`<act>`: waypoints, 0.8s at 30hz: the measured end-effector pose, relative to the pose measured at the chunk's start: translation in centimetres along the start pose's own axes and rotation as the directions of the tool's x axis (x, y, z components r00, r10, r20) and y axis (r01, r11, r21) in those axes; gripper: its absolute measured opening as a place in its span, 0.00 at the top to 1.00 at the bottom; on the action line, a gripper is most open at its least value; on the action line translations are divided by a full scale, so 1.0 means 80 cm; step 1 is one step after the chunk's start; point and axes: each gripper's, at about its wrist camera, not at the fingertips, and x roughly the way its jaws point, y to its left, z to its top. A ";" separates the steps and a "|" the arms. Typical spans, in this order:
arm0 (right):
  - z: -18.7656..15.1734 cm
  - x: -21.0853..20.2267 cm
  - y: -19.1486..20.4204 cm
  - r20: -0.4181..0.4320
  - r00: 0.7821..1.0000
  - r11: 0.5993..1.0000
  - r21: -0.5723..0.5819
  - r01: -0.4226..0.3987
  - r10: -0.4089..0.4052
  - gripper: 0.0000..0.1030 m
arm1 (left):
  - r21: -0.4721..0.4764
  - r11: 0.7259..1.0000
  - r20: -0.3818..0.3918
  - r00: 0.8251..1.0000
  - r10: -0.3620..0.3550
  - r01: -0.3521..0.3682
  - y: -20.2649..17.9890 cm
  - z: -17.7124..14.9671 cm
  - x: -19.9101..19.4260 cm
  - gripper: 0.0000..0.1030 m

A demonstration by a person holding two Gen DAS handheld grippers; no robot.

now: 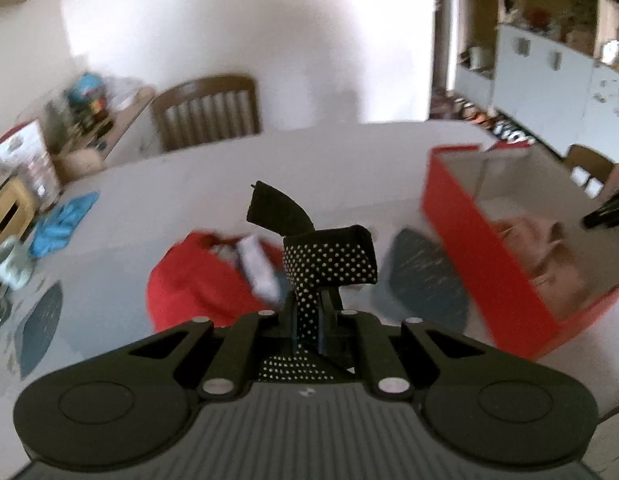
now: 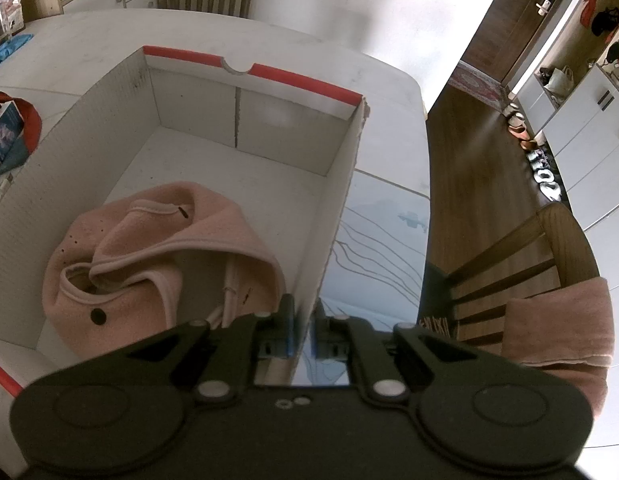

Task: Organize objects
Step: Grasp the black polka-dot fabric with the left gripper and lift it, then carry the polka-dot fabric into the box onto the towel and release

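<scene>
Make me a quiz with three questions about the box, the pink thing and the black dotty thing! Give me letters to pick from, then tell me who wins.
1. Where is the pink cloth?
A. inside the box
B. on a chair seat
C. under the table

2. What colour is the box's outside?
A. green
B. red
C. yellow

3. What is the left gripper doing?
A. standing wide open
B. clamped on the black dotted cloth
C. holding a cup

Answers:
1 A, the pink cloth lies on the box floor, near the corner closest to the camera.
2 B, its outer wall and rim are red.
3 B, the dotted cloth sticks up from between its closed fingers.
</scene>
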 end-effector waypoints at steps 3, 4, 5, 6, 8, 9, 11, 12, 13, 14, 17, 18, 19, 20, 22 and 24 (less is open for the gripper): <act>0.000 0.000 0.000 0.001 1.000 1.000 0.002 0.000 0.000 0.94 | 0.022 0.999 0.034 0.998 -0.050 0.049 -0.019 0.018 -0.009 0.92; 0.000 0.000 0.000 0.001 1.000 1.000 0.001 0.001 -0.001 0.94 | 0.030 0.998 0.041 0.997 -0.064 0.062 -0.024 0.024 -0.011 0.92; 0.000 0.000 0.000 0.002 1.000 1.000 0.001 0.002 -0.002 0.94 | 0.039 0.996 0.047 0.996 -0.077 0.075 -0.031 0.028 -0.013 0.92; 0.000 0.000 0.001 0.003 1.000 1.000 0.001 0.003 -0.003 0.94 | 0.048 0.995 0.051 0.994 -0.092 0.089 -0.037 0.033 -0.013 0.92; 0.001 0.001 0.001 0.003 1.000 1.000 0.002 0.001 -0.001 0.94 | 0.064 0.991 0.057 0.991 -0.124 0.121 -0.048 0.044 -0.013 0.92; 0.002 0.001 0.001 0.003 1.000 1.000 0.003 0.000 0.000 0.94 | 0.075 0.988 0.060 0.988 -0.139 0.135 -0.055 0.049 -0.013 0.92; 0.001 0.001 0.000 0.004 1.000 1.000 0.002 -0.001 0.001 0.94 | 0.106 0.981 0.071 0.983 -0.170 0.162 -0.070 0.058 -0.012 0.92; 0.001 0.001 0.000 0.005 1.000 1.000 0.002 -0.001 0.001 0.94 | 0.122 0.978 0.077 0.981 -0.177 0.167 -0.077 0.061 -0.011 0.92; 0.001 0.001 0.000 0.006 1.000 1.000 0.003 -0.001 0.001 0.94 | 0.135 0.975 0.082 0.979 -0.186 0.174 -0.085 0.065 -0.010 0.92; 0.001 0.001 0.000 0.005 1.000 1.000 0.003 -0.001 0.001 0.94 | 0.141 0.971 0.082 0.975 -0.204 0.191 -0.091 0.069 -0.006 0.92; 0.001 0.001 0.000 0.005 1.000 1.000 0.002 -0.001 0.001 0.94 | 0.173 0.958 0.084 0.966 -0.244 0.227 -0.114 0.078 0.001 0.92; 0.001 0.001 0.000 0.005 1.000 1.000 0.001 -0.001 0.001 0.94 | 0.186 0.953 0.084 0.963 -0.258 0.239 -0.122 0.081 0.005 0.92; 0.001 0.001 0.000 0.005 1.000 1.000 0.001 -0.001 0.001 0.94 | 0.199 0.947 0.084 0.959 -0.272 0.251 -0.131 0.085 0.009 0.92; 0.001 0.001 0.000 0.004 1.000 1.000 0.003 -0.001 0.001 0.94 | 0.208 0.943 0.083 0.956 -0.282 0.260 -0.138 0.088 0.012 0.92; 0.001 0.001 0.000 0.004 1.000 1.000 0.005 -0.002 0.002 0.94 | 0.228 0.932 0.080 0.949 -0.306 0.282 -0.153 0.093 0.020 0.92; 0.001 0.001 0.000 0.005 1.000 1.000 0.004 -0.002 0.002 0.94 | 0.243 0.920 0.069 0.940 -0.334 0.309 -0.169 0.099 0.031 0.92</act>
